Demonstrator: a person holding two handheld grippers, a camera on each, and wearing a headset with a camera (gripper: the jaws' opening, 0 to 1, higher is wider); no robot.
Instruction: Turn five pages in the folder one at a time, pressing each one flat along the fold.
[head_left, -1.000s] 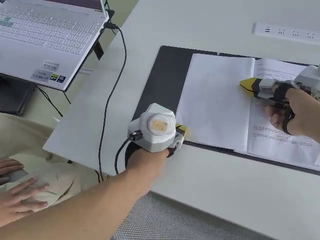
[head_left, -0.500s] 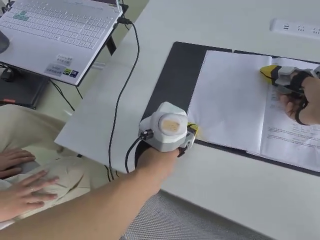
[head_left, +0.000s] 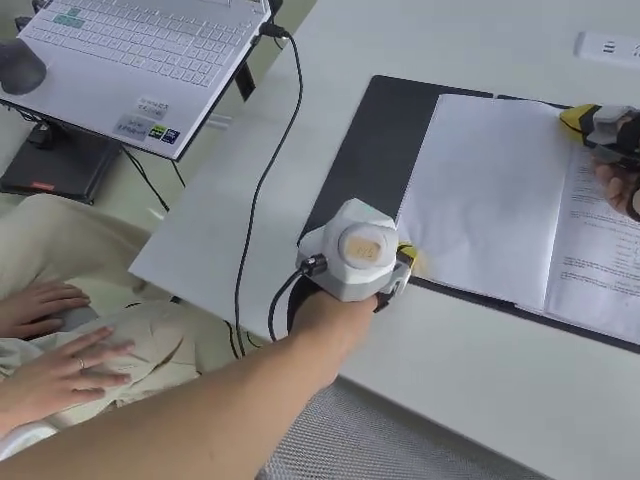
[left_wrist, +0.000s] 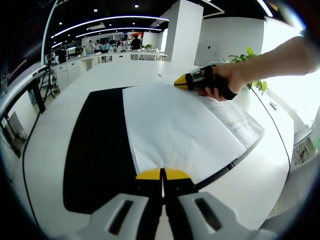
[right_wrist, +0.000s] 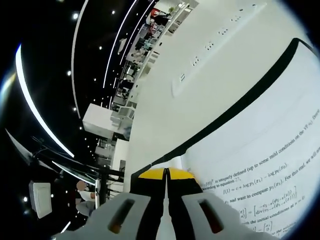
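A black folder (head_left: 365, 150) lies open on the white table. Its left side carries a blank white page (head_left: 480, 190) and its right side a printed page (head_left: 605, 250). My left gripper (head_left: 405, 262) is shut, its yellow tips resting on the near corner of the blank page (left_wrist: 170, 125). My right gripper (head_left: 578, 118) is also shut and presses down on the fold near the folder's far edge. In the right gripper view its tips (right_wrist: 166, 174) sit where the printed page (right_wrist: 260, 160) meets the fold. It also appears in the left gripper view, where the right gripper (left_wrist: 182, 81) is at the page's far end.
A white laptop (head_left: 150, 60) stands at the far left, with a black cable (head_left: 270, 180) running down past the table edge. A power strip (head_left: 605, 45) lies beyond the folder. Another person's hands (head_left: 60, 350) rest low at the left.
The right gripper has slid along the fold toward the folder's far edge. The left gripper has stayed on the page's near corner. The head camera has shifted.
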